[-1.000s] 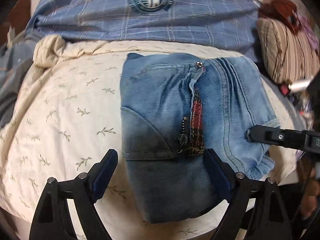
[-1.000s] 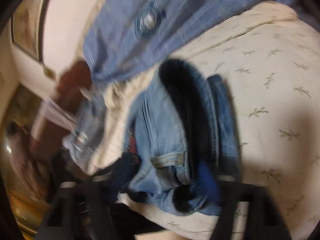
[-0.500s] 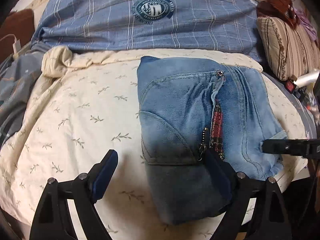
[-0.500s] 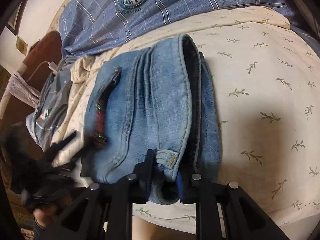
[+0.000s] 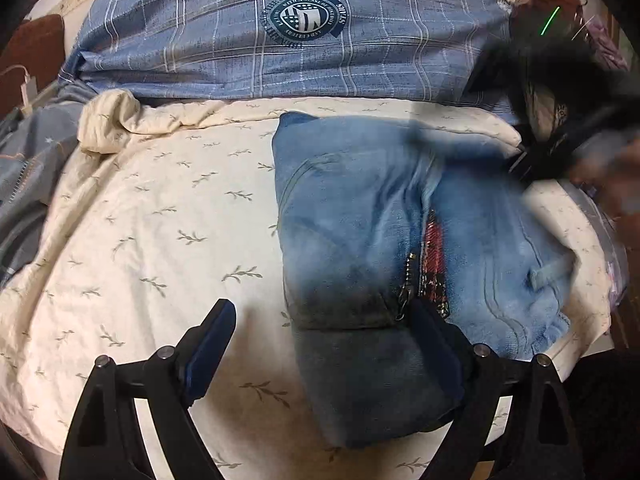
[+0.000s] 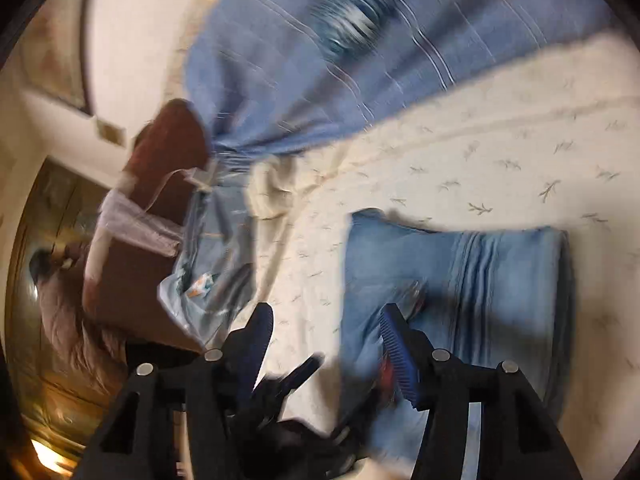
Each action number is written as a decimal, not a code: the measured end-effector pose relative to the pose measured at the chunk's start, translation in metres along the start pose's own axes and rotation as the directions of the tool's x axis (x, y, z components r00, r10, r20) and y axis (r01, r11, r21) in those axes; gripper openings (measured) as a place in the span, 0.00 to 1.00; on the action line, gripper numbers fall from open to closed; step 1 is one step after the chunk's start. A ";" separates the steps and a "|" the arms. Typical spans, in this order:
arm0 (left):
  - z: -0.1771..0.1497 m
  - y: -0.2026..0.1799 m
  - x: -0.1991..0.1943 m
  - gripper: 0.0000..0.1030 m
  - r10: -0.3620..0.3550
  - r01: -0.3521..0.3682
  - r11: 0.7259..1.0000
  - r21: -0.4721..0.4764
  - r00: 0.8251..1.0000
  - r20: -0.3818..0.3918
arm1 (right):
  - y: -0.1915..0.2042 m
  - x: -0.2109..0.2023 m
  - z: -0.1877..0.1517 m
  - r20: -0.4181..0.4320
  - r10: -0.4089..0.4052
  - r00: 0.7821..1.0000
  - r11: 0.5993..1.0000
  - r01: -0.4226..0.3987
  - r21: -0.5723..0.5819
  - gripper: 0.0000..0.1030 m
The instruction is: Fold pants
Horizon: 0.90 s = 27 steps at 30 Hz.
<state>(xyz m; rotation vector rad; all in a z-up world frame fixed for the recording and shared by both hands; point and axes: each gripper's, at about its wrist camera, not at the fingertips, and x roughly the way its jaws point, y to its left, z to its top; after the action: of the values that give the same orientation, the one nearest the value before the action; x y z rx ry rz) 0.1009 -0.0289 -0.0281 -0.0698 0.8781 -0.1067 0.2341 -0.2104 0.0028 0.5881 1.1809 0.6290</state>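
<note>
Released from the jeans' [image 5: 384,240] belt-loop edge since half a second ago, the right gripper [image 6: 326,344] gapes empty, seemingly mid-swing. Left gripper [image 5: 320,344] spread wide, one pad touching denim folded on the sheet's [image 5: 160,240] near right edge.

The folded pants [image 5: 352,216] are faded light-blue denim, darkening to grey-blue at the near end, with a red plaid strip [image 5: 434,256] showing along the zipper. They lie on a cream sheet [image 5: 152,240] printed with small olive-green sprigs. The pillow [image 5: 280,48] is blue with a white plaid grid and a dark teal round crest [image 5: 304,20]. Both grippers have black frames and dark blue finger pads [image 5: 208,344].
</note>
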 end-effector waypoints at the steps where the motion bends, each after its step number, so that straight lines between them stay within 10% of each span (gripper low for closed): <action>1: -0.001 0.003 0.001 0.87 -0.003 0.003 1.000 -0.014 1.000 -0.002 | -0.038 0.021 0.004 -0.048 -0.015 0.999 0.990 0.021 0.139 0.26; 2: -0.001 0.006 0.000 0.87 -0.023 0.023 0.999 -0.029 1.000 -0.002 | -0.054 0.026 0.002 -0.041 -0.001 0.999 0.978 0.009 0.207 0.09; 8: -0.001 0.040 -0.038 0.86 -0.119 0.155 0.964 -0.215 0.978 0.172 | -0.043 0.021 0.003 -0.031 -0.007 1.000 0.987 0.012 0.160 0.12; 12: -0.012 0.031 0.013 0.86 -0.003 -0.010 0.990 -0.141 0.996 -0.087 | -0.033 0.011 0.003 -0.050 -0.069 0.996 0.990 0.075 0.121 0.12; 17: -0.010 0.032 0.009 0.87 -0.006 -0.005 0.989 -0.146 0.997 -0.071 | 0.025 -0.011 0.010 -0.006 -0.035 0.999 0.999 0.035 -0.032 0.15; 19: -0.008 0.033 0.009 0.87 -0.008 -0.002 0.990 -0.142 0.998 -0.065 | 0.038 0.000 0.016 -0.019 -0.011 1.000 0.998 0.010 -0.059 0.35; 21: -0.007 0.037 0.004 0.86 -0.050 0.043 0.985 -0.166 0.998 -0.036 | 0.022 0.035 0.021 -0.061 -0.156 0.986 0.986 0.151 -0.072 0.58; 24: -0.001 0.063 -0.023 0.87 -0.122 0.143 0.954 -0.263 0.988 0.094 | -0.013 0.053 0.022 -0.040 -0.166 0.985 0.986 0.167 0.018 0.23; 27: 0.000 0.098 -0.025 0.87 -0.175 0.214 0.885 -0.414 0.976 0.130 | -0.017 0.039 0.022 -0.048 -0.103 0.994 0.993 0.105 0.045 0.25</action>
<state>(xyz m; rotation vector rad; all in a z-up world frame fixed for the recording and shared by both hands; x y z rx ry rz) 0.0913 0.0713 -0.0195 -0.5719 0.7910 -0.0966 0.2678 -0.1958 -0.0282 0.5509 1.2639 0.5293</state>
